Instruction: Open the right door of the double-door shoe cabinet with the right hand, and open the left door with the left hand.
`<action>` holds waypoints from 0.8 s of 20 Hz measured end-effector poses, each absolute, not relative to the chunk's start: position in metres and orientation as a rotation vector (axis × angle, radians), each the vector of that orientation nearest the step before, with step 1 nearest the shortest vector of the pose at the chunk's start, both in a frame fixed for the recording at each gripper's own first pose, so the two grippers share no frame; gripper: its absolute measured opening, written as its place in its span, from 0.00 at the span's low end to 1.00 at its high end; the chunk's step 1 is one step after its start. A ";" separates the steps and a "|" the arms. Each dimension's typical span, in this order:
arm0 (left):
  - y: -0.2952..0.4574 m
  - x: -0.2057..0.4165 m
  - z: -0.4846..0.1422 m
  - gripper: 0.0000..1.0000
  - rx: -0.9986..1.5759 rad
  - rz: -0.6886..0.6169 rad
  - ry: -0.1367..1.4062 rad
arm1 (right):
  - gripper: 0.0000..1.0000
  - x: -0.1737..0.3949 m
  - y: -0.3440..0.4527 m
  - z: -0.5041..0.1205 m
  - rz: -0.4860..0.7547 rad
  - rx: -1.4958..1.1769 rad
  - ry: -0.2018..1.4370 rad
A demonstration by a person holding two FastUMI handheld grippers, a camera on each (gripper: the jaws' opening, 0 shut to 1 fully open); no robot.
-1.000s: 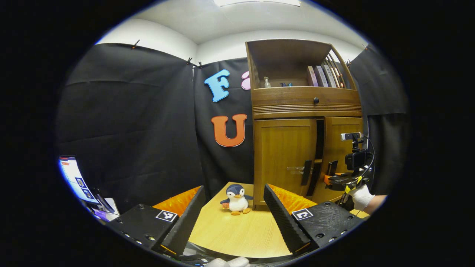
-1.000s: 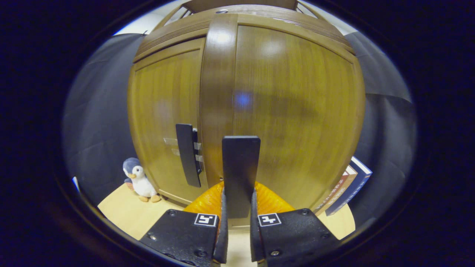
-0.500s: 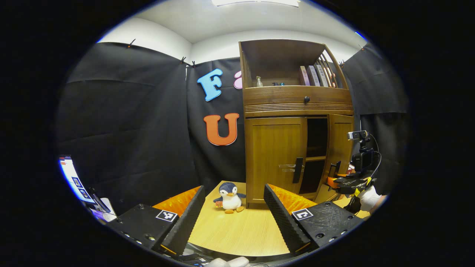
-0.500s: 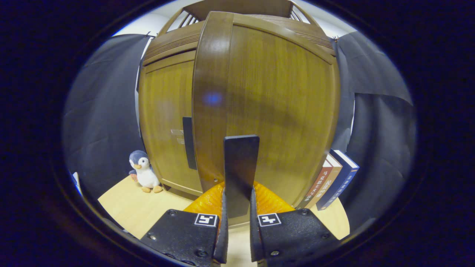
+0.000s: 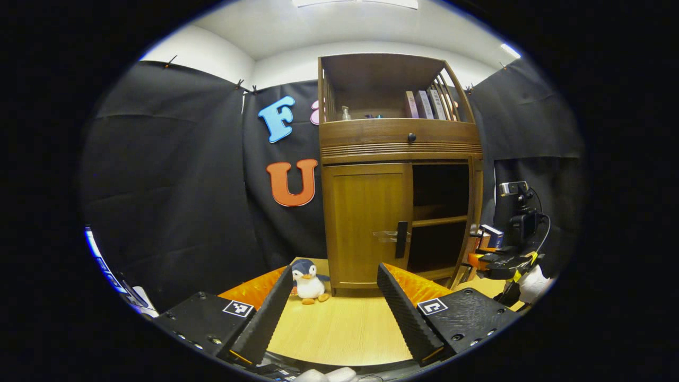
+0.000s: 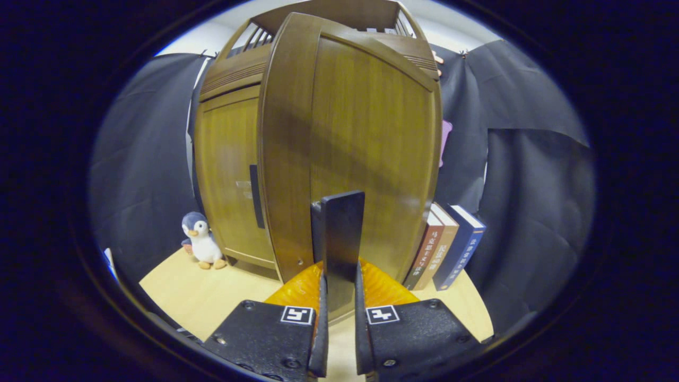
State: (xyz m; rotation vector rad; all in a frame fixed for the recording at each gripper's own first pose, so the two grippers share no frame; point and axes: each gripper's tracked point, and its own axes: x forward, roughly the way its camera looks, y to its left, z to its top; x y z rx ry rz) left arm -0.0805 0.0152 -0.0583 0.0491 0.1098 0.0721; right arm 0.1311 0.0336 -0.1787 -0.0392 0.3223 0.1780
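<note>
Left gripper view. Left gripper (image 5: 334, 313) low at 6 o'clock, jaws wide apart, nothing between them, over the worktop (image 5: 345, 334). Cabinet (image 5: 398, 175) stands ahead at 1 o'clock. Left door (image 5: 366, 223) closed, its dark handle (image 5: 402, 239) at the inner edge. Right door (image 5: 471, 223) swung out, seen almost edge-on; dark interior with a shelf (image 5: 439, 220) exposed. Penguin toy (image 5: 307, 280) on the worktop just beside the cabinet's left foot, behind the left finger's tip. Upper open shelf holds books (image 5: 424, 104) and a small bottle (image 5: 346, 113). At 3 o'clock the right gripper (image 5: 501, 262) with a gloved hand (image 5: 533, 284) sits at the open door's edge. A screen edge (image 5: 101, 260) at 8 o'clock.

Right gripper view. Right gripper (image 6: 339, 318) at 6 o'clock, jaws nearly closed, pinching the right door's black handle (image 6: 342, 239), which rises upright between them. Right door (image 6: 360, 154) fills the centre, angled outward. Left door (image 6: 228, 175) behind at 10 o'clock, closed, handle (image 6: 255, 196) visible. Penguin toy (image 6: 199, 246) at 8 o'clock beside the cabinet. Three books (image 6: 445, 244) lean upright at 4 o'clock, close behind the open door's outer edge; cannot tell whether they touch.
</note>
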 end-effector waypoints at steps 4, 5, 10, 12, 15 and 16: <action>0.001 -0.075 -0.059 0.96 0.038 0.026 0.108 | 0.21 0.121 0.014 -0.179 0.141 -0.021 0.310; -0.002 -0.074 -0.060 0.96 0.035 0.015 0.109 | 0.20 0.120 0.011 -0.179 0.136 -0.024 0.309; -0.022 -0.070 -0.059 0.96 0.041 -0.025 0.107 | 0.16 0.106 -0.012 -0.181 0.102 -0.001 0.312; -0.028 -0.070 -0.058 0.92 0.040 -0.040 0.098 | 0.14 0.103 -0.023 -0.181 0.089 0.005 0.310; -0.037 -0.067 -0.058 0.96 0.036 -0.058 0.096 | 0.11 0.099 -0.043 -0.183 0.066 0.007 0.311; -0.039 -0.065 -0.058 0.96 0.035 -0.061 0.098 | 0.10 0.098 -0.050 -0.182 0.058 0.008 0.314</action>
